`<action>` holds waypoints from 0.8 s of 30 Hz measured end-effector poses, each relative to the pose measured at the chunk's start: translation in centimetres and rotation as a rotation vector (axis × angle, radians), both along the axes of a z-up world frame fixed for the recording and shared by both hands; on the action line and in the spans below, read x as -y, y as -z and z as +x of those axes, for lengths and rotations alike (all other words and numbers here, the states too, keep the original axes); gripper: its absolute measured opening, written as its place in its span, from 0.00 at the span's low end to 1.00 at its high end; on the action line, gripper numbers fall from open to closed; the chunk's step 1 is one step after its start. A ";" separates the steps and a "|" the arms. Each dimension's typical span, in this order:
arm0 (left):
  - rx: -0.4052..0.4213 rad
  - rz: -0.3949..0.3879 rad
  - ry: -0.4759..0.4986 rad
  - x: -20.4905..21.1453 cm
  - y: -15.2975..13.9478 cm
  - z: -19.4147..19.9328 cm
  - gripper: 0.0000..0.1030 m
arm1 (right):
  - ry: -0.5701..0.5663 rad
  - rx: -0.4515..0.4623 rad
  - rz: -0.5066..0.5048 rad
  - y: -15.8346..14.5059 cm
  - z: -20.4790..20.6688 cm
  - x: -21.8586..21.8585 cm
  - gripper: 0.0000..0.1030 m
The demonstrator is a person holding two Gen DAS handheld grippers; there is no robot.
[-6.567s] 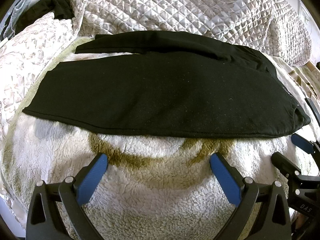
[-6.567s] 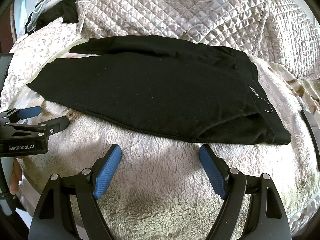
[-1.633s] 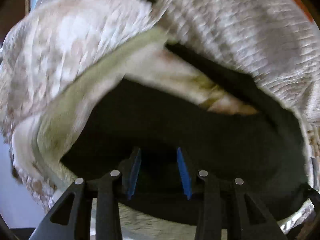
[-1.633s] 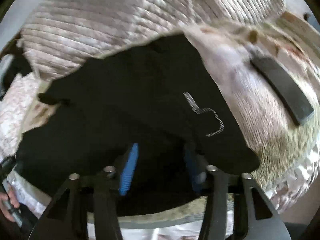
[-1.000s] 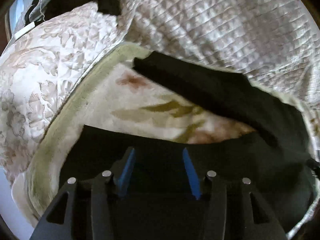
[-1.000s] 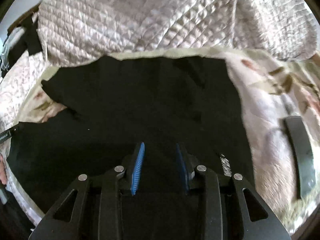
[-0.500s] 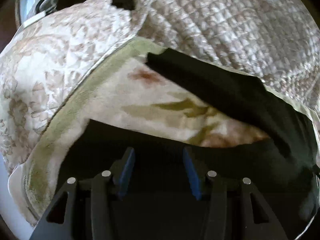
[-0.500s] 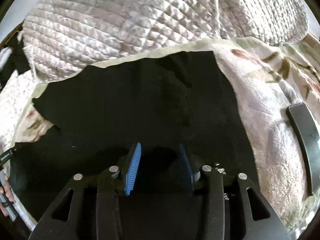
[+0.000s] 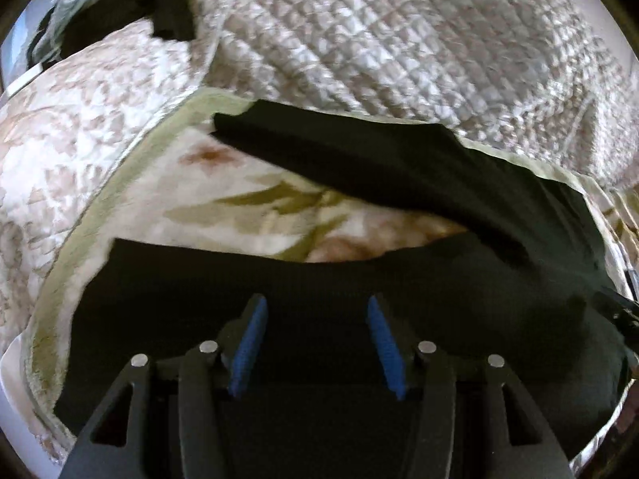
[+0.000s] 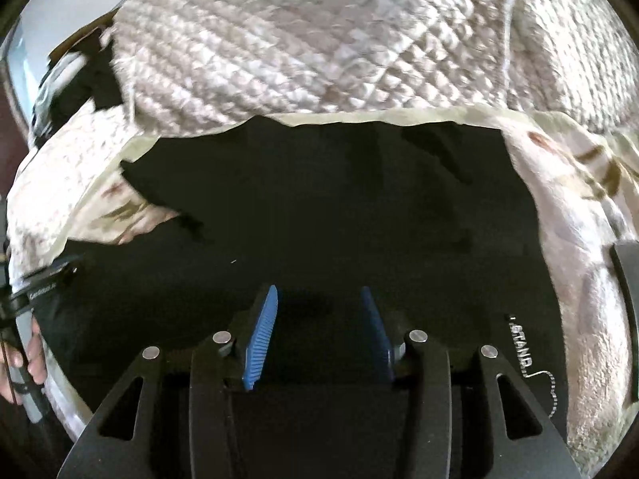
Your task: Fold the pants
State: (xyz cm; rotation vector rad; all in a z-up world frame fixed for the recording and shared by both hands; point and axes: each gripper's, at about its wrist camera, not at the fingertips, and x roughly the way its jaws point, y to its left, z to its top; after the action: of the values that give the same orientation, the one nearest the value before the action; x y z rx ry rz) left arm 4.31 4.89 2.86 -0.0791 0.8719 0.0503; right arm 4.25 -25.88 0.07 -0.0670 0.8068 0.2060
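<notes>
The black pants (image 9: 399,279) lie on a fleece blanket (image 9: 255,199), with the two legs spread apart in a V. The near leg runs under my left gripper (image 9: 315,311), whose blue pads stand partly apart with black cloth between and below them. The far leg (image 9: 359,159) runs along the blanket's back edge. In the right wrist view the waist part of the pants (image 10: 339,219) fills the middle. My right gripper (image 10: 319,303) is over it, pads partly apart. White lettering (image 10: 519,343) shows near the waistband.
A quilted beige bedspread (image 9: 399,40) rises behind the blanket. Dark clothing (image 9: 120,12) lies at the far left. A dark flat strap (image 10: 627,299) lies on the blanket at the right. The left tool and a hand (image 10: 24,343) show at the right view's left edge.
Over the last second the near leg has been drawn toward me, widening the gap between the legs. Both grippers' pads have spread a little since half a second ago.
</notes>
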 end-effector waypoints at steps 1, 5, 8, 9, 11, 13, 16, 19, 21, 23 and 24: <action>-0.001 0.004 0.016 0.5 0.1 0.0 0.57 | -0.006 -0.010 -0.007 0.3 0.0 -0.3 0.44; -0.054 0.045 0.097 2.6 1.4 0.3 0.60 | -0.013 -0.066 -0.076 2.0 0.2 -1.2 0.44; -0.056 0.074 0.105 3.3 1.8 0.2 0.60 | -0.021 -0.030 -0.073 1.2 -0.2 -1.2 0.44; -0.051 0.074 0.113 3.4 1.6 0.2 0.60 | -0.017 -0.020 -0.067 0.9 -0.3 -1.1 0.44; -0.045 0.057 0.124 3.4 1.5 0.0 0.60 | -0.010 -0.009 -0.057 0.5 -0.4 -0.8 0.48; -0.049 0.051 0.136 3.4 1.5 -0.1 0.60 | -0.003 -0.018 -0.044 0.3 -0.2 -0.5 0.52; -0.051 0.025 0.142 3.2 1.0 0.3 0.60 | -0.017 -0.037 -0.032 -0.2 0.4 -0.5 0.52; -0.040 0.018 0.149 3.0 -0.2 1.4 0.60 | -0.047 -0.044 -0.058 -0.9 1.2 -0.7 0.56; -0.025 0.010 0.148 2.8 -1.1 2.4 0.62 | -0.072 -0.051 -0.058 -1.4 2.0 -0.6 0.61; -0.015 0.005 0.152 2.7 -1.8 3.9 0.64 | -0.089 -0.060 -0.045 -1.9 3.1 -0.4 0.62; -0.013 0.002 0.157 2.7 -2.1 4.8 0.65 | -0.092 -0.065 -0.039 -2.2 4.2 -0.2 0.62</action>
State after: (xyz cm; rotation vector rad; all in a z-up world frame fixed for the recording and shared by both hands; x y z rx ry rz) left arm 9.16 2.16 5.00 -0.0086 0.8891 -0.0952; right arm 8.40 -25.66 2.24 -0.1352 0.8732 0.2809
